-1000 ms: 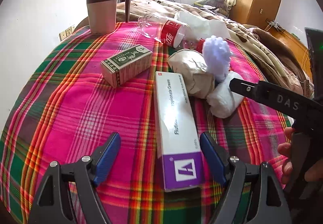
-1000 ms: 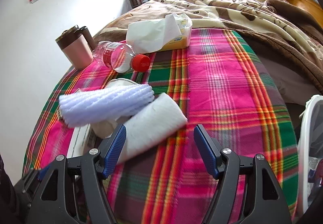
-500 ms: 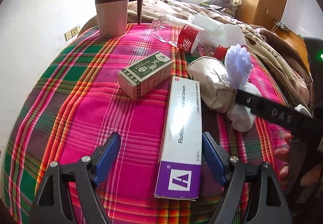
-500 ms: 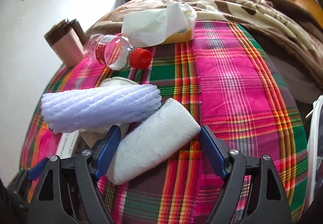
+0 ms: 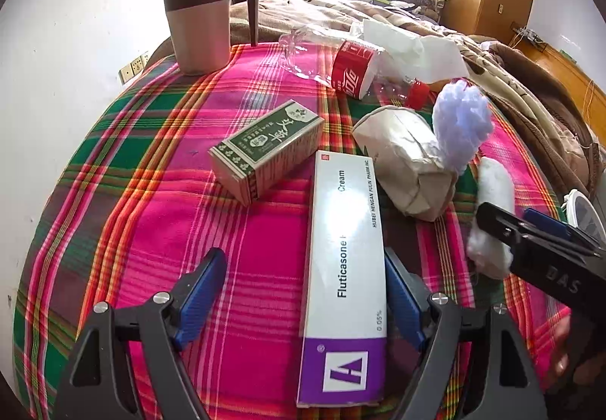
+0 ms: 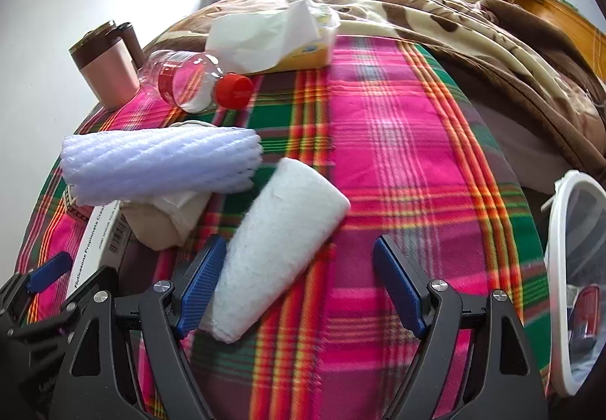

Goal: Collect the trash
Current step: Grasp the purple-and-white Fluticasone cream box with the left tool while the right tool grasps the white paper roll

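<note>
In the left wrist view, the left gripper (image 5: 303, 298) is spread wide at the bottom of the frame, and the long cream box (image 5: 342, 268) lies between its fingers, closer to the right one. If the fingers close off-center, the box could twist or slide away on the soft cloth (image 5: 144, 223). The green box (image 5: 265, 151) sits just up and left of it, and the paper bag (image 5: 409, 162) just up and right, so a push forward could bump them. The lower left of the frame is bare cloth with room to move. In the right wrist view, the right gripper (image 6: 299, 287) is spread wide too, with nothing pinched yet. The white roll (image 6: 280, 242) lies slanted, its low end touching the left finger (image 6: 200, 291). The roll looks soft, so it could squash or roll out sideways. The foam net (image 6: 159, 162) and bottle (image 6: 189, 83) lie in the upper left. The bin (image 6: 556, 268) waits at the right edge, past the cloth's edge, with open cloth between.
</note>
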The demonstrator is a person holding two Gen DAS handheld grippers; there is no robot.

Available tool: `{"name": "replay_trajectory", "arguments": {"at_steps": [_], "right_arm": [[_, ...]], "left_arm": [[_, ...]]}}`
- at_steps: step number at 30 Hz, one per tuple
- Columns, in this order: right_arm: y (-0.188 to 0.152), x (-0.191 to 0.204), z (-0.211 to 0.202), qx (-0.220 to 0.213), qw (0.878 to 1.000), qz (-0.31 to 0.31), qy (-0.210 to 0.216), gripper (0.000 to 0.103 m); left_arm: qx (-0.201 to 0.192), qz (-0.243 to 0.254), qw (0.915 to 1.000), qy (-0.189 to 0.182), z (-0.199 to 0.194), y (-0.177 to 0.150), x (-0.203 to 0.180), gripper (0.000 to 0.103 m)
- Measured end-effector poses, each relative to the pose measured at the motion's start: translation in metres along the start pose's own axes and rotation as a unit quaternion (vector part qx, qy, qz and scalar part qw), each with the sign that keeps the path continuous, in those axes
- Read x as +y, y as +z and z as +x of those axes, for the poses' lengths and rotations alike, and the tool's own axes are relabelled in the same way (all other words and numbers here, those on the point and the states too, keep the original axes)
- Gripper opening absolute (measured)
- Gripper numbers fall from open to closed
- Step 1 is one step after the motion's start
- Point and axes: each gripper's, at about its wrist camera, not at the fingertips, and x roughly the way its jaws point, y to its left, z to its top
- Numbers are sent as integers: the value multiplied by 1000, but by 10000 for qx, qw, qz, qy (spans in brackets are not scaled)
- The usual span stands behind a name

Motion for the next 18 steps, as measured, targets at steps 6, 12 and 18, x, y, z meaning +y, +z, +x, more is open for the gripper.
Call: {"name": "replay_trajectory", "arguments": {"at_steps": [6,12,18], "right_arm": [[-2,-1,-2,-73,9999,74,-9,76],[-6,0,-6,-134,9998,57,123,51],[-10,0,-10,-175,9995,29,262,36]], "left_arm": [[-14,2,10000,-55,0,1,-1,82],[-52,28,9999,-106,-3,1,-3,67],[-62,66,9995,-287,-6,0,-6,41]]}}
